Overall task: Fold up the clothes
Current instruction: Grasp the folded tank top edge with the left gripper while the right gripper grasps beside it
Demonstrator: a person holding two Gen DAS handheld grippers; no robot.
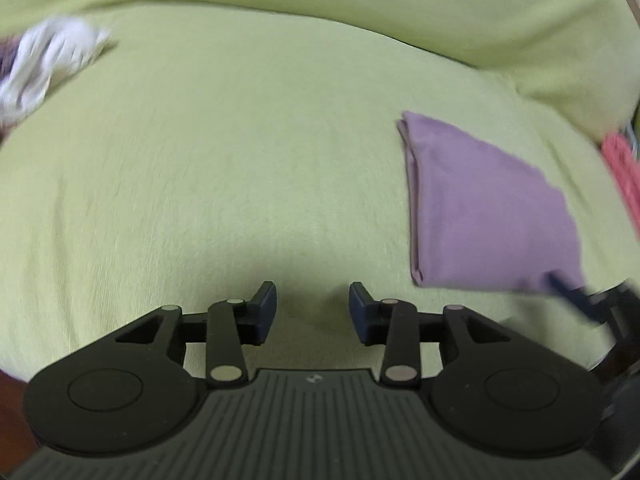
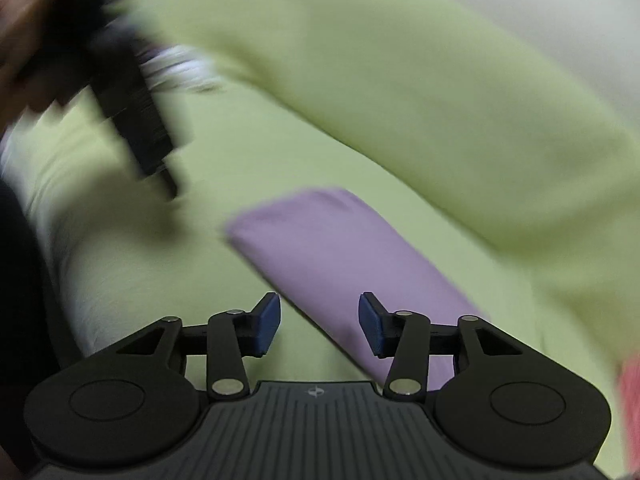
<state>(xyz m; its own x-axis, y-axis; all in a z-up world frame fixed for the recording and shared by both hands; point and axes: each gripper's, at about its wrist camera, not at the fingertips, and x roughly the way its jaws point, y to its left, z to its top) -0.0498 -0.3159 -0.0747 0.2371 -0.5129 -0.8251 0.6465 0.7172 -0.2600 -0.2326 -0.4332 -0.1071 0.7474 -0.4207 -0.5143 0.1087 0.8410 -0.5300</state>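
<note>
A folded purple garment (image 1: 488, 204) lies flat on the light green sheet (image 1: 240, 160), to the right of my left gripper (image 1: 312, 312), which is open and empty above the sheet. In the right wrist view the purple garment (image 2: 340, 256) lies just ahead of my right gripper (image 2: 319, 322), which is open and empty, its right finger over the garment's near edge. The right gripper shows blurred at the left view's right edge (image 1: 592, 304). The left gripper shows blurred at upper left of the right wrist view (image 2: 132, 108).
A crumpled white garment (image 1: 48, 68) lies at the far left of the sheet. A green pillow or raised fold (image 1: 440, 12) runs along the back. A pink-red cloth (image 1: 624, 172) sits at the right edge, and it also shows in the right wrist view (image 2: 630, 400).
</note>
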